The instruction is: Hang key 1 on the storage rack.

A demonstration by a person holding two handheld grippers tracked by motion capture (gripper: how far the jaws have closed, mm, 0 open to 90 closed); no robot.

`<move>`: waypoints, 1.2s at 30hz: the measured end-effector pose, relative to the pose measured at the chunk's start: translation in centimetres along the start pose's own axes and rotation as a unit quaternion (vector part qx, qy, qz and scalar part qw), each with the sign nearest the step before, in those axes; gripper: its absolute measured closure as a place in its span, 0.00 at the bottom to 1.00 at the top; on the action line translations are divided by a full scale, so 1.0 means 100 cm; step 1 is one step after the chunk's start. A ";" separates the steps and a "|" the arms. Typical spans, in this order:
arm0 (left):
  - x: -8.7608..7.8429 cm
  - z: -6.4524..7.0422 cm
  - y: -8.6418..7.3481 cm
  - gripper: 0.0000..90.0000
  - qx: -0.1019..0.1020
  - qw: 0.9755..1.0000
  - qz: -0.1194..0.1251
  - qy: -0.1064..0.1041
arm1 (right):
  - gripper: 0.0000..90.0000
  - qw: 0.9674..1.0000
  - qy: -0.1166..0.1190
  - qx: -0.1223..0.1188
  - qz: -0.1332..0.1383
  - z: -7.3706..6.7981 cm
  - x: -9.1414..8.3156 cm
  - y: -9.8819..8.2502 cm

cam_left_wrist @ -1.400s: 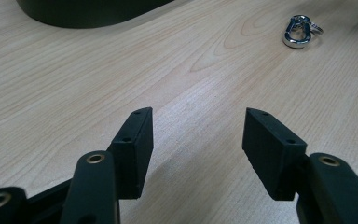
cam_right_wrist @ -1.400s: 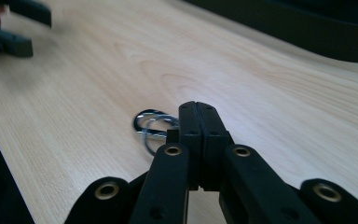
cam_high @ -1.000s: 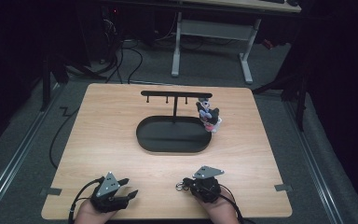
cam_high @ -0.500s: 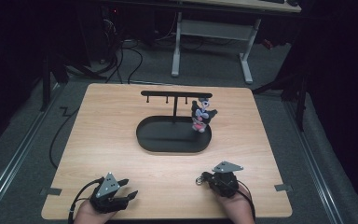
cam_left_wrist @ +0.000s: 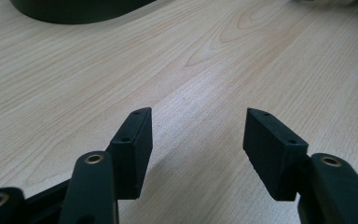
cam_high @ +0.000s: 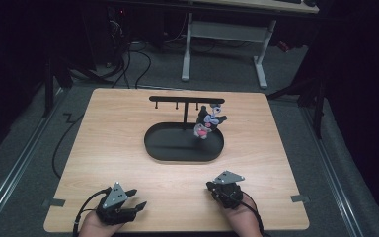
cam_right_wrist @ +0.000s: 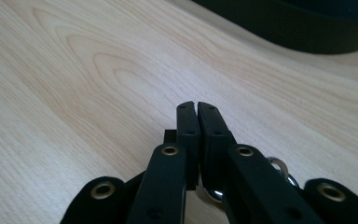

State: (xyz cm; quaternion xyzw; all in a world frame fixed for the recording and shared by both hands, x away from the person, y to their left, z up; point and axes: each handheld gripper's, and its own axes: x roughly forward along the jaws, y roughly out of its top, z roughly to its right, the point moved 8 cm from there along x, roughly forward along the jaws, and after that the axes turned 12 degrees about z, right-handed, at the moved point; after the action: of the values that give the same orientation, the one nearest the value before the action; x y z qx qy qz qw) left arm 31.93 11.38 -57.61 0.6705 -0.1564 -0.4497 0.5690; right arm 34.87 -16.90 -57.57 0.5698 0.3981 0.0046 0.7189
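- Plush keychain toy (cam_high: 207, 121): black, white and pink, hangs from the black T-shaped rack (cam_high: 186, 100), toward its right end, above the right part of the black oval tray (cam_high: 158, 148).
- Rack post rises from the tray's far side; tray sits mid-table on the wooden table (cam_high: 108, 128).
- Right gripper (cam_high: 212, 186): near edge of the table, right of centre, well apart from the tray; jaws pressed together, a metal ring (cam_right_wrist: 279, 165) visible just beneath them.
- Left gripper (cam_high: 137, 198): near edge, left side; jaws apart, nothing between them.
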 end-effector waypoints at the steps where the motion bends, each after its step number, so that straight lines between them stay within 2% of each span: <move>1: -0.001 0.000 0.000 0.48 -0.001 1.000 0.001 0.000 | 0.99 1.000 0.000 0.004 -0.002 0.001 0.000 -0.001; 4: -0.001 -0.003 0.000 0.48 -0.006 1.000 0.003 0.001 | 0.98 1.000 -0.001 0.021 -0.007 0.008 -0.006 -0.008; 8: -0.002 -0.004 0.000 0.48 -0.010 1.000 0.002 0.002 | 0.98 0.999 -0.009 0.029 -0.015 0.017 -0.022 -0.020; 12: -0.002 -0.004 0.001 0.48 -0.011 1.000 0.005 0.002 | 0.98 0.998 -0.026 0.047 -0.014 0.033 -0.039 -0.028; 17: -0.002 -0.004 0.001 0.48 -0.010 1.000 0.004 0.002 | 0.97 0.997 -0.041 0.070 -0.011 0.048 -0.050 -0.035; 21: -0.002 -0.005 0.001 0.48 -0.011 1.000 0.005 0.007 | 0.93 0.995 -0.031 0.091 0.004 0.050 -0.058 -0.032; 23: -0.003 -0.006 0.001 0.48 -0.013 1.000 0.005 0.008 | 0.92 0.995 -0.026 0.097 0.003 0.052 -0.062 -0.031; 25: -0.004 -0.007 0.000 0.48 -0.010 1.000 0.004 0.010 | 0.91 0.996 -0.031 0.079 -0.008 0.056 -0.067 -0.031; 29: -0.003 -0.009 0.001 0.48 -0.011 1.000 0.005 0.010 | 0.89 0.996 -0.039 0.068 -0.040 0.065 -0.076 -0.042; 32: -0.003 -0.009 0.000 0.48 -0.009 1.000 0.005 0.009 | 0.87 0.994 -0.041 0.070 -0.068 0.069 -0.078 -0.051; 36: -0.003 -0.009 0.001 0.48 -0.007 1.000 0.005 0.008 | 0.85 0.992 -0.041 0.063 -0.097 0.073 -0.079 -0.054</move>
State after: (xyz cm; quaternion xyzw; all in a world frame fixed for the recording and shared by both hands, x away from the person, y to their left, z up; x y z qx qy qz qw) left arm 32.46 12.11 -57.45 0.6690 -0.1523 -0.4426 0.5774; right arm 31.27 -28.36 -57.29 0.5724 0.4210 -0.1134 0.6945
